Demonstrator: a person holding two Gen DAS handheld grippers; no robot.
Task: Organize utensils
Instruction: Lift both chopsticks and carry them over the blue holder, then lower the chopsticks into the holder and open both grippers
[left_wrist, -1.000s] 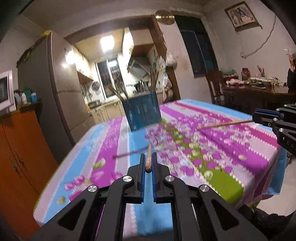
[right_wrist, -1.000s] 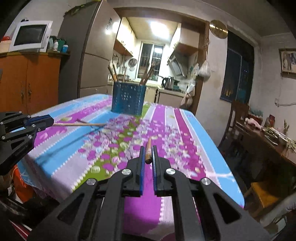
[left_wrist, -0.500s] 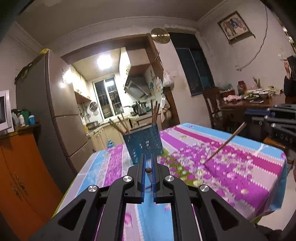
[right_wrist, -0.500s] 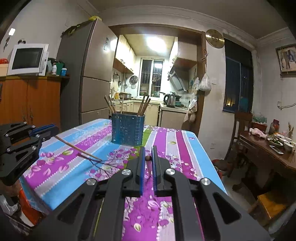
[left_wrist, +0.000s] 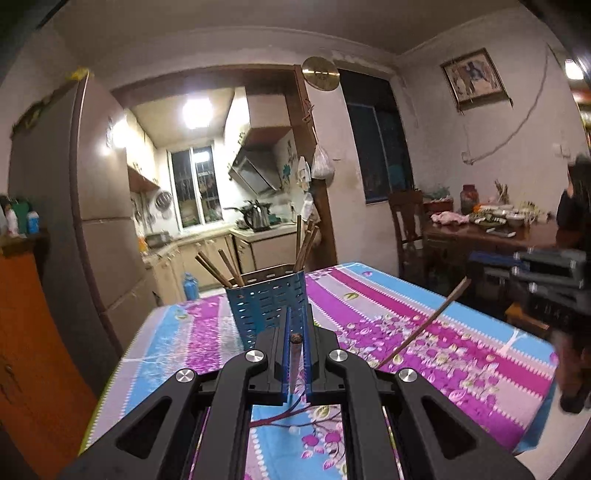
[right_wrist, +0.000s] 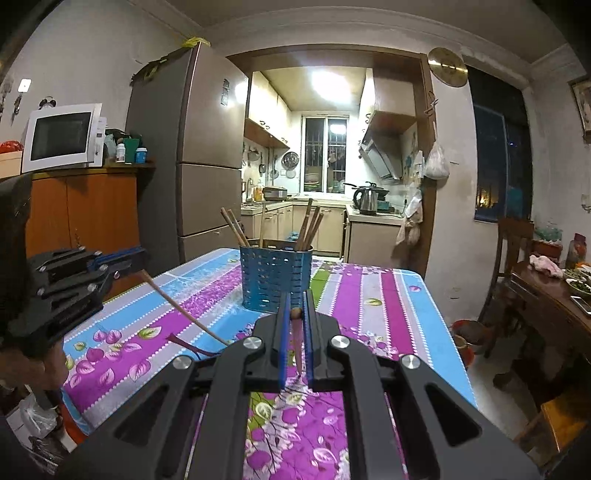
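Tongs: your left tongs (left_wrist: 295, 341) and right tongs (right_wrist: 295, 317) each clamp one chopstick near its top end | Target: blue perforated holder (right_wrist: 275, 278) at 12 o'clock on the bench (right_wrist: 388, 310), already bristling with chopsticks | Risk: long free ends can pivot in the pinch, snag the holder's rim or standing sticks, tip it.

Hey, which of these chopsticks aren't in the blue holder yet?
The two clamped in the grippers: one chopstick in the left gripper, another in the right gripper. The rest stand in the blue holder.
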